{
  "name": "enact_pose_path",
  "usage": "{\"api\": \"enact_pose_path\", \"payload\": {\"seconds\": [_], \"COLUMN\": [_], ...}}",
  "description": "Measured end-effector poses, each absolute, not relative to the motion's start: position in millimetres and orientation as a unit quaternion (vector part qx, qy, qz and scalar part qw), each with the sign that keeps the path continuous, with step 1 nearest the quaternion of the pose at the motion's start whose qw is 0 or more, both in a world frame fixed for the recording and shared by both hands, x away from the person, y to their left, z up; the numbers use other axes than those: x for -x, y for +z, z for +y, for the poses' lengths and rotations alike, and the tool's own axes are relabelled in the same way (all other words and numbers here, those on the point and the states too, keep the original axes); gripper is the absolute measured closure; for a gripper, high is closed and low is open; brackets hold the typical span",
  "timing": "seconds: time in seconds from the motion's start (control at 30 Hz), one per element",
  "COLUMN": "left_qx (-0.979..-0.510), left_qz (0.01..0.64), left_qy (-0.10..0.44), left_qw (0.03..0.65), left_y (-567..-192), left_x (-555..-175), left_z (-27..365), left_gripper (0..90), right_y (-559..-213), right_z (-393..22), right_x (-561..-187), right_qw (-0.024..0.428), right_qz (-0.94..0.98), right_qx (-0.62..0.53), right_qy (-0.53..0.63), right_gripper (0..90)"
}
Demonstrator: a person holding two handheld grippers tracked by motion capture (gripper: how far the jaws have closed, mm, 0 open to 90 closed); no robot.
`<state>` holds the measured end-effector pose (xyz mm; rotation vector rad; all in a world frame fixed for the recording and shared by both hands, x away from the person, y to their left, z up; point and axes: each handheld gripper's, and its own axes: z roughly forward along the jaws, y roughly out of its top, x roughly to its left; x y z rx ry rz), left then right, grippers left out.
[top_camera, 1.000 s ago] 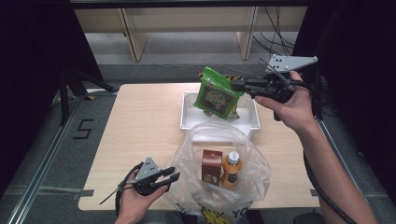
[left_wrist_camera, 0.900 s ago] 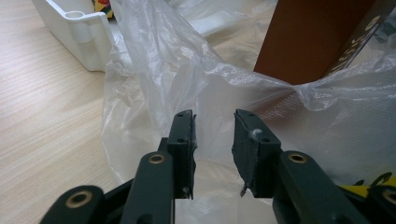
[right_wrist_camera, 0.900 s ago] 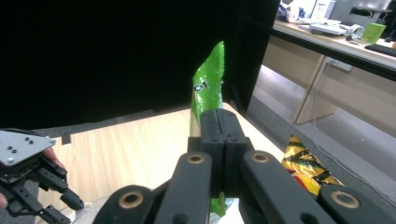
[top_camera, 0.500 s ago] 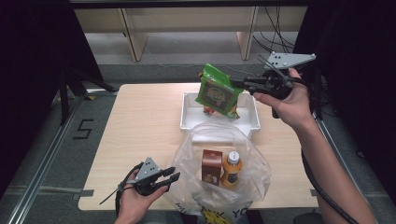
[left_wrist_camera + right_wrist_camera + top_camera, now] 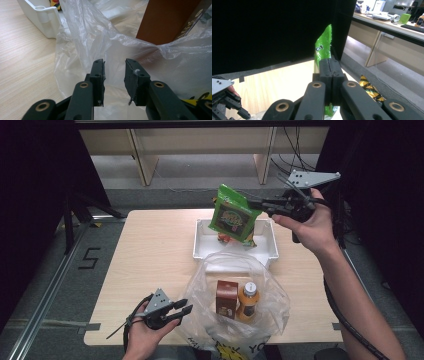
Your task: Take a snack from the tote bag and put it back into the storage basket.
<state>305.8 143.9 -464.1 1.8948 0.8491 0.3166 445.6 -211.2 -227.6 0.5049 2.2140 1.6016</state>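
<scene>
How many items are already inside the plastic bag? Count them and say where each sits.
2. A brown carton stands upright in the plastic bag, and an orange juice bottle stands beside it on the right, touching. Others may be hidden by folds.

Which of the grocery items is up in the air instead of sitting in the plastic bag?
The green snack packet, pinched by the right tool above the white tray. The brown carton and orange bottle stand inside the bag.
</scene>
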Motion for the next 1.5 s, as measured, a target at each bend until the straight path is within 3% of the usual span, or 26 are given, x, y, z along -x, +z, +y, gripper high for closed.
{"api": "enact_pose_path", "payload": {"seconds": [0.23, 1.5], "left_qx": [-0.782, -0.778], "left_qz": [0.351, 0.356], "left_qy": [0.133, 0.142], "left_qw": [0.498, 0.499], "left_y": [-463, -461], "left_x": [-305, -305], "left_z": [145, 150], "left_gripper": [68.0, 67.5], "right_y": [-224, -285], "right_z": [-216, -203], "right_x": [-449, -488], "right_qw": [0.192, 0.177], "right_qz": [0.779, 0.808], "right_qx": [-0.187, -0.23], "right_qy": [0.568, 0.512], "right_gripper": [90.0, 90.0]}}
